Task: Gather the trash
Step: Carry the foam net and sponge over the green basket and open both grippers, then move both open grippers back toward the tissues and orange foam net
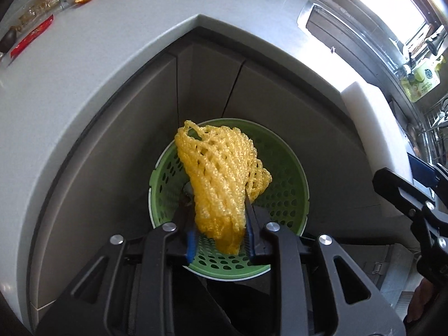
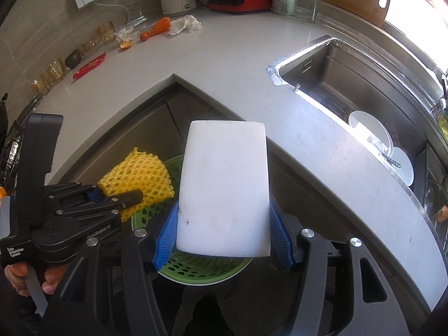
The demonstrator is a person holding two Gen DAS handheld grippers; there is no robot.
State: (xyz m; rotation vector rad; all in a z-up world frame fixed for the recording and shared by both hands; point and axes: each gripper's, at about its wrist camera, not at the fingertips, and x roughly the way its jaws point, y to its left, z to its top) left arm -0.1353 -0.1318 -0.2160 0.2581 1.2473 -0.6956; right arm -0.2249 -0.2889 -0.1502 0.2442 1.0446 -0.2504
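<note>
Your left gripper was clamped on a yellow foam net, its blue-padded fingers pressing the net's lower end from both sides while the rest of the mesh stood up past the fingertips. You held it directly over the green perforated bin, which sat on the floor in the inner corner of the cabinets. Your right gripper was clamped on a white foam block, the pads gripping its two long sides, and that block also hung above the bin's opening, just beside the net. From the right wrist view, your left gripper came in from the left with the net bunched at its tip.

Farther off, on the grey tabletop, more litter lay well apart from the bin: a red wrapper, an orange foam net, a crumpled white wrapper just beside it, and a small crumpled orange scrap. To the right, the steel sink held white dishes.
</note>
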